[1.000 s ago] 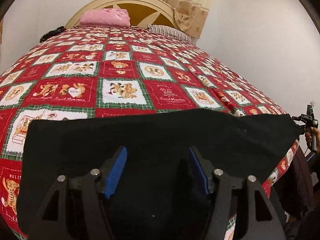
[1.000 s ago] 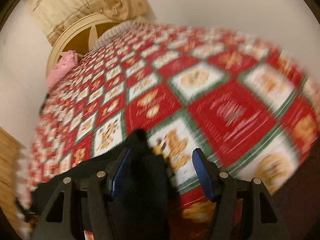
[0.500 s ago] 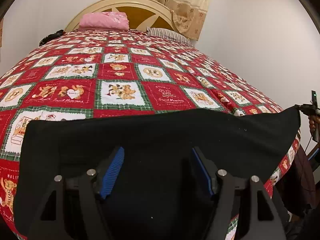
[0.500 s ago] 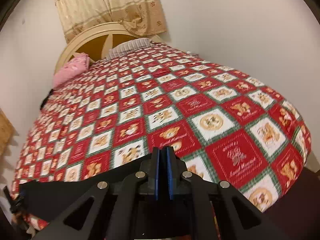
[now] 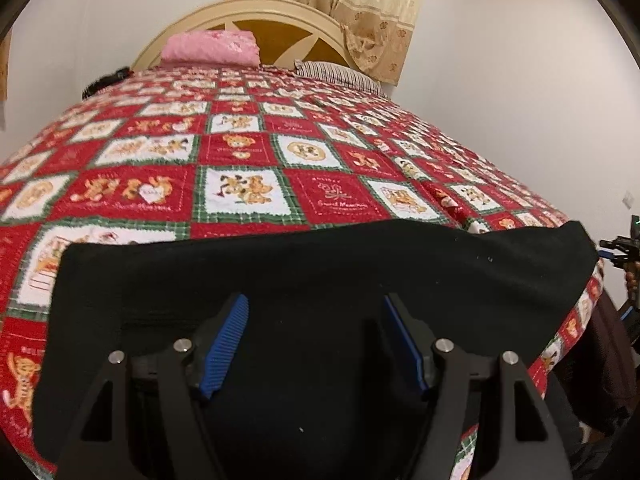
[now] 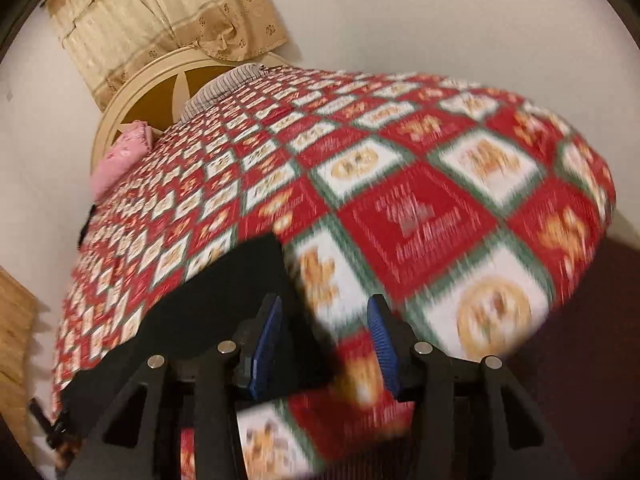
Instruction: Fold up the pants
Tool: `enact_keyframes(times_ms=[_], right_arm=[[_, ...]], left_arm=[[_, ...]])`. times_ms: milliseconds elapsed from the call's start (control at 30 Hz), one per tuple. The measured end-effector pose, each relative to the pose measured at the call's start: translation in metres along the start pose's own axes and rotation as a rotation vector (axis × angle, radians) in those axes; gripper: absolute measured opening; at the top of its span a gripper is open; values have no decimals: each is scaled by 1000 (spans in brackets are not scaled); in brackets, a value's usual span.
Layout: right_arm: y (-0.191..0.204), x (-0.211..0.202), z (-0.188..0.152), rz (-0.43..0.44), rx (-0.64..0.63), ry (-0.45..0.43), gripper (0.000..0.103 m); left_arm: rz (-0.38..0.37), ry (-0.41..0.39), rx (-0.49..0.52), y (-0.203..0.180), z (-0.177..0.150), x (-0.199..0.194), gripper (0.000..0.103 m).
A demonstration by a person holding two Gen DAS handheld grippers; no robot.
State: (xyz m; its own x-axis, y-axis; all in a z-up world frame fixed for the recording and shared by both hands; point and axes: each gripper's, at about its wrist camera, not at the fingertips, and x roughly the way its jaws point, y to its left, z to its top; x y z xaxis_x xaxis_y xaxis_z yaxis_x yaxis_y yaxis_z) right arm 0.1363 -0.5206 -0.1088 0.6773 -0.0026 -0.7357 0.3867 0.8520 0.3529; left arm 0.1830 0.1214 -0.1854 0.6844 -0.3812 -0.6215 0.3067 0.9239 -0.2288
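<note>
Black pants [image 5: 320, 264] lie spread flat across the near end of the bed, a broad band from left to right. My left gripper [image 5: 316, 320] hovers over their middle, blue pads wide apart and pressing on nothing. In the right wrist view, which is blurred by motion, the right gripper [image 6: 324, 320] sits at the pants' right-hand corner [image 6: 256, 276]. Its jaws are opening, and a strip of black cloth lies loosely between them by the left pad [image 6: 266, 340]. The right gripper [image 5: 624, 248] also shows small at the far right of the left wrist view, just off the pants' edge.
A red, white and green patchwork quilt [image 5: 240, 152] covers the bed. A pink pillow [image 5: 210, 48] and a striped pillow [image 5: 340, 74] lie by the cream headboard [image 5: 260, 12], under a beige curtain [image 5: 360, 0]. White walls stand behind and to the right; wooden furniture [image 6: 12, 320] is at left.
The right gripper, shut half a second ago, now has its jaws apart and has swung back over the pants' corner. That corner has settled slightly leftward. The left gripper has kept still.
</note>
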Motion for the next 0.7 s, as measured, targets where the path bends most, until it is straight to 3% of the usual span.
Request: enact_keyframes(times_ms=[67, 200, 300, 500, 700], right_arm=[[7, 0, -15, 32, -20, 44, 47], [25, 13, -29, -34, -77, 82, 46], [37, 14, -24, -69, -124, 51, 8], [67, -9, 1, 2, -161, -78, 5], [73, 5, 19, -50, -178, -73, 6]], left_arm=[[-1, -1, 16, -6, -3, -1, 72], [18, 14, 28, -8, -4, 4, 76], [3, 17, -1, -3, -3, 4, 76], [-7, 12, -14, -2, -5, 4, 76], [4, 9, 6, -5, -7, 3, 78]])
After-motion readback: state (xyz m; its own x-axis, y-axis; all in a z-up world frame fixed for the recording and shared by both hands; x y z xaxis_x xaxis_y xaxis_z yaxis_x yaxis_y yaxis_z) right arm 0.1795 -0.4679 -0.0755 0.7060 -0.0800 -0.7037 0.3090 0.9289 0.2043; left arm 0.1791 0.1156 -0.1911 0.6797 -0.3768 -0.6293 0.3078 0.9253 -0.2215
